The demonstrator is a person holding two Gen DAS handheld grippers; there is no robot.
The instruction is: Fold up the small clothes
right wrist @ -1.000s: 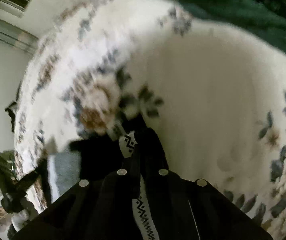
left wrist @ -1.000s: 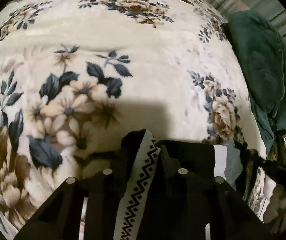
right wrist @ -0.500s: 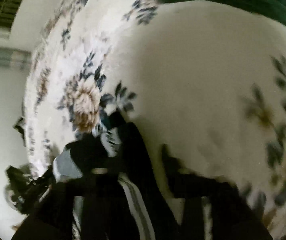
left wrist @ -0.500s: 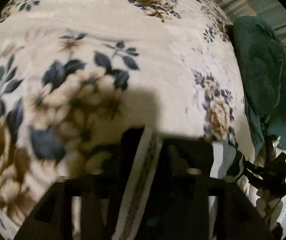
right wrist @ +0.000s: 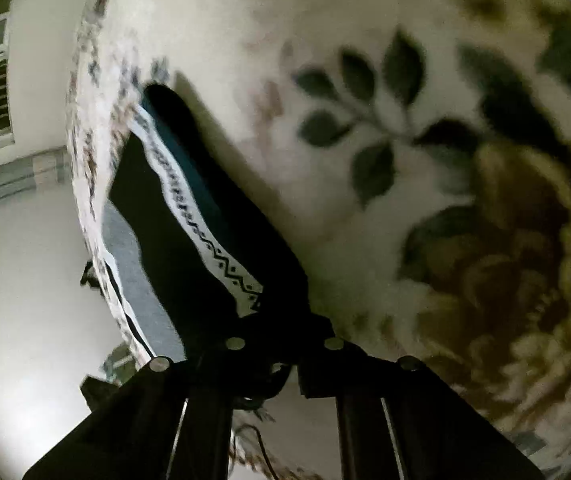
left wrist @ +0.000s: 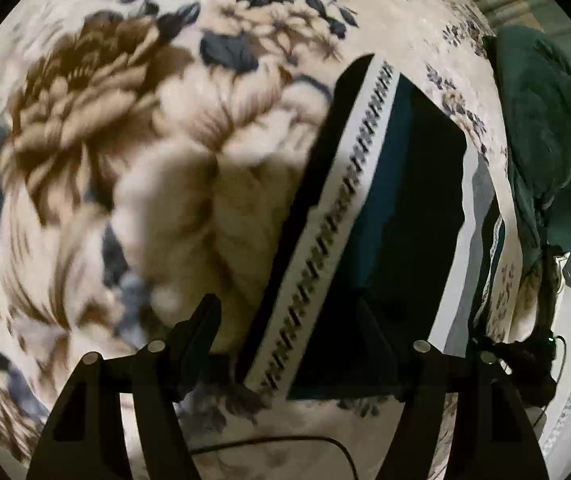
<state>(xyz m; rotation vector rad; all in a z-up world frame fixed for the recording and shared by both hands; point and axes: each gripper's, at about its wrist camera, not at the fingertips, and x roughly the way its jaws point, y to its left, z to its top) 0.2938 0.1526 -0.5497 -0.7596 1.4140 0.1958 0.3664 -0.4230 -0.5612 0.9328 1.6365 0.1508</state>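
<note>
A small dark garment with a white zigzag-patterned band lies stretched out on the floral blanket. My left gripper hangs over its near end. Its jaws are opening, and the band and dark cloth lie between the fingers without being pressed. In the right wrist view the same garment runs away to the upper left. My right gripper is shut on its near end, right by the tip of the patterned band.
A grey cloth lies under the garment's far side, near the bed edge. A dark green blanket is heaped at the right. A thin cable crosses the blanket below the left gripper. A dark device stands beyond the edge.
The left gripper let go of the garment, opened and drew back, so the garment now shows at full length. The right gripper opened, rolled, then shut again on the garment's end.
</note>
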